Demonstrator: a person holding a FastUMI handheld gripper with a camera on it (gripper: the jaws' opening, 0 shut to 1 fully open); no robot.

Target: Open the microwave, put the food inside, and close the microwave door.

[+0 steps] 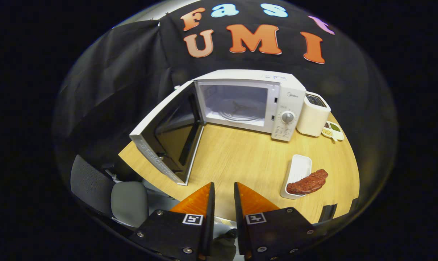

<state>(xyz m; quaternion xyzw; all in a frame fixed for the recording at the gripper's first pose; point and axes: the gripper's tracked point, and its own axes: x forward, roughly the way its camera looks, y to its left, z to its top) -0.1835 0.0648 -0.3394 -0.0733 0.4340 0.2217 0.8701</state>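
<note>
Gripper view. Saw one microwave (255,105) at the back of the bench (240,156), its door (168,141) swung wide open toward the left, cavity bare but for the turntable ring. Judged the first step done: door open. Still to do: food inside, door closed.

Found the food, one reddish-brown slab of meat (308,182), lying across the near end of one white tray (297,172), partly overhanging its rim. Tray and meat on the bench, ahead and off to the right of the jaws, well apart from the microwave. Not yet picked up.

Gripper (224,190) held above the near edge of the bench, jaws parted by a narrow gap, nothing between them, touching nothing.

Counted besides: one cream-coloured appliance (313,115) just beside the right side of the microwave, one small divided dish (333,130) with bits in it next to that, one grey chair (110,192) below the bench near the open door.

Judged next move to call for a swing rightward to the meat.
</note>
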